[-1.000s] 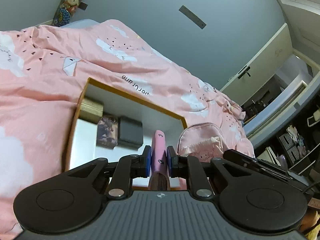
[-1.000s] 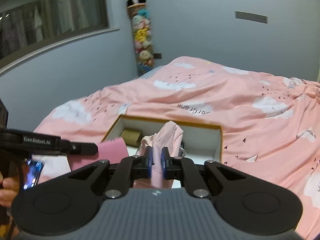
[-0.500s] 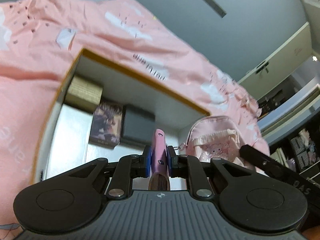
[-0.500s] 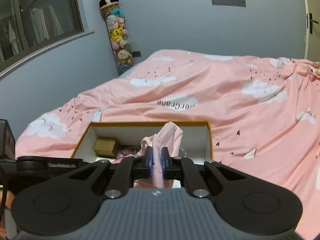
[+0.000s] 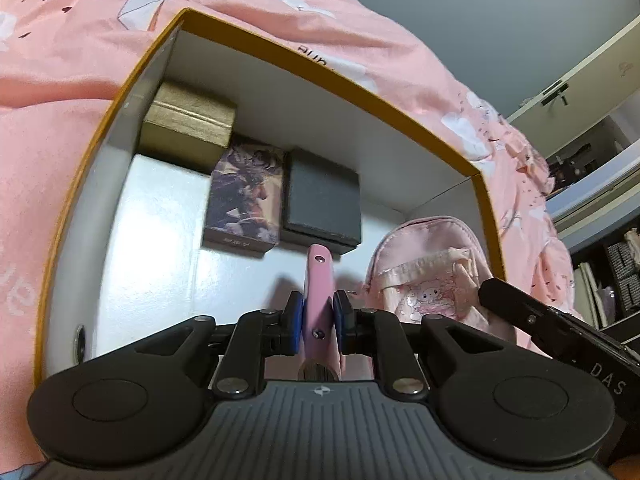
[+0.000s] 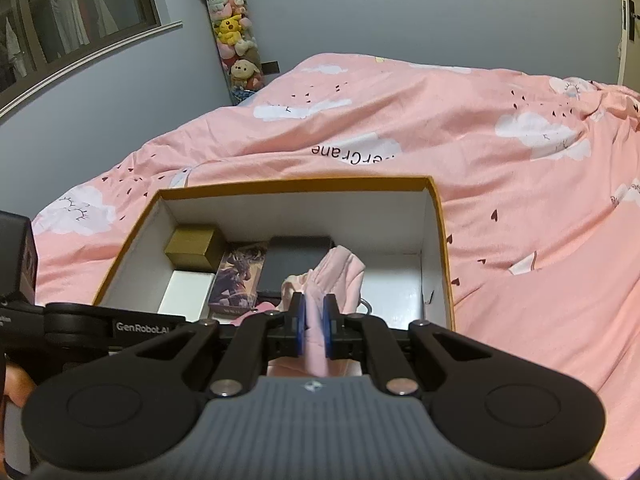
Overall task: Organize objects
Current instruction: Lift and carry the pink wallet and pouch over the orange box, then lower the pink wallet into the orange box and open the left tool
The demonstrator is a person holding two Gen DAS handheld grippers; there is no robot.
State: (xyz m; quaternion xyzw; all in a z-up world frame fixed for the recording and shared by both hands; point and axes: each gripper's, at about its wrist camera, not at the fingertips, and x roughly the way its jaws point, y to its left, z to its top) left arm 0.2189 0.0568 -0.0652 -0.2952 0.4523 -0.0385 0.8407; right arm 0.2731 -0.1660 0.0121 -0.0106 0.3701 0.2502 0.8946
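An open box with orange rim [image 5: 328, 80] [image 6: 296, 184] lies on the pink bed. Inside at the back stand a gold box [image 5: 188, 124] [image 6: 194, 248], an illustrated box [image 5: 244, 196] [image 6: 240, 276] and a dark grey box [image 5: 322, 200] [image 6: 296, 260]. My left gripper [image 5: 318, 320] is shut on a flat pink item [image 5: 318, 280], held over the box floor. My right gripper [image 6: 314, 328] is shut on the fabric of a pink backpack [image 6: 340, 276] [image 5: 432, 276], which sits in the box's right part.
The pink cloud-print duvet [image 6: 500, 160] surrounds the box. A tube of plush toys [image 6: 236, 36] stands against the grey wall. A window [image 6: 72, 20] is at the left. Shelves [image 5: 608, 280] and a door [image 5: 580, 92] lie to the right of the bed.
Both grippers have moved forward and down toward the box, which now looms larger. The pink item and the backpack have come lower into the box. Both stay gripped.
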